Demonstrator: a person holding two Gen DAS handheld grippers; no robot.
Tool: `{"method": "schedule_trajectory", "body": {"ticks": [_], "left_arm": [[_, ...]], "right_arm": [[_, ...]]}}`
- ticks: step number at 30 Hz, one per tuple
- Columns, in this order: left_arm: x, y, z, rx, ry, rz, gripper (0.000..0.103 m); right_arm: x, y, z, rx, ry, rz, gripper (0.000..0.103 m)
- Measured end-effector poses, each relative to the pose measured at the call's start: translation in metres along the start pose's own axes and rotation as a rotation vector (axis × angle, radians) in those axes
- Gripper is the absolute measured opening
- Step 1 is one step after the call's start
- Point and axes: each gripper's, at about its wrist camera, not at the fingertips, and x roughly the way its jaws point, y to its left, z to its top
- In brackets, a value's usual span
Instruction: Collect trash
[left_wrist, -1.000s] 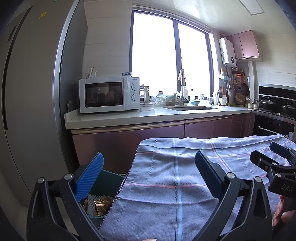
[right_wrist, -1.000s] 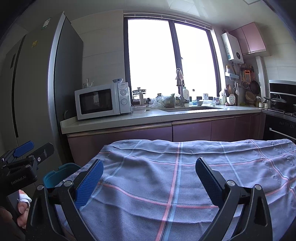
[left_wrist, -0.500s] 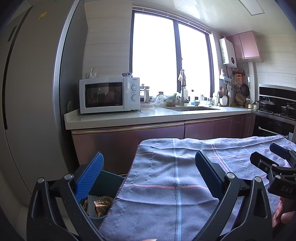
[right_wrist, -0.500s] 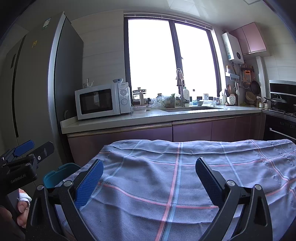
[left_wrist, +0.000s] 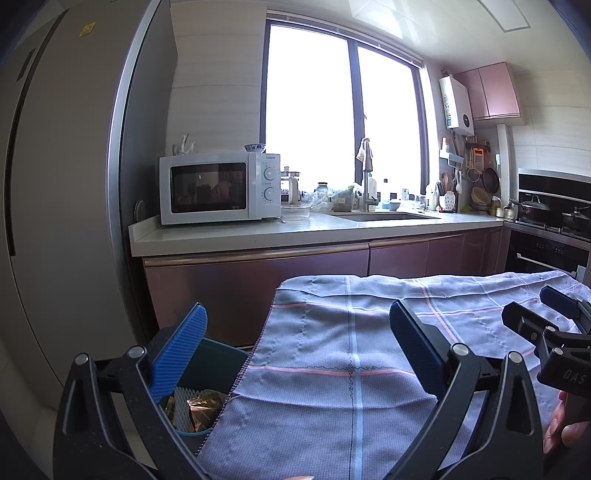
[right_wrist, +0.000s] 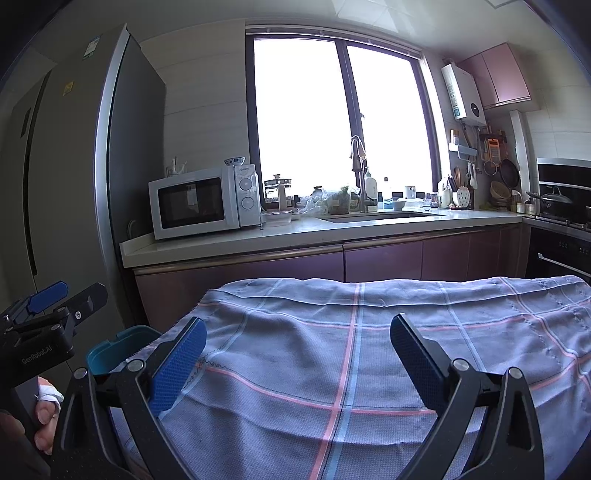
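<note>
A teal bin (left_wrist: 216, 363) stands low at the left edge of a table covered by a blue-grey checked cloth (left_wrist: 351, 343). Inside it lie a shiny brown wrapper (left_wrist: 201, 410) and a white ribbed piece (left_wrist: 183, 402). My left gripper (left_wrist: 295, 349) hovers open over the cloth's left edge, its left finger above the bin. My right gripper (right_wrist: 295, 356) hangs open over the cloth (right_wrist: 369, 332), nothing between its fingers. The bin's rim (right_wrist: 118, 349) shows at the left in the right wrist view. Each gripper appears in the other's view, the right gripper (left_wrist: 554, 321) and the left gripper (right_wrist: 48, 306).
A tall grey fridge (left_wrist: 62, 184) rises at the left. A counter (left_wrist: 295, 232) runs behind the table with a white microwave (left_wrist: 218, 188), a sink and jars. A stove with pots (left_wrist: 550, 214) is at the right. A person's fingers (right_wrist: 46, 410) hold the left gripper.
</note>
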Motion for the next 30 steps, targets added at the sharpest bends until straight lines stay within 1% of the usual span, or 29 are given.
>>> {"method": "schedule_trajectory", "body": {"ticks": [30], "left_arm": [[0.0013,-0.0025,-0.0033,0.004,0.003,-0.004,0.097]], "right_arm": [[-0.0014,-0.0013,0.0004,0.010,-0.001,-0.003,0.096]]}}
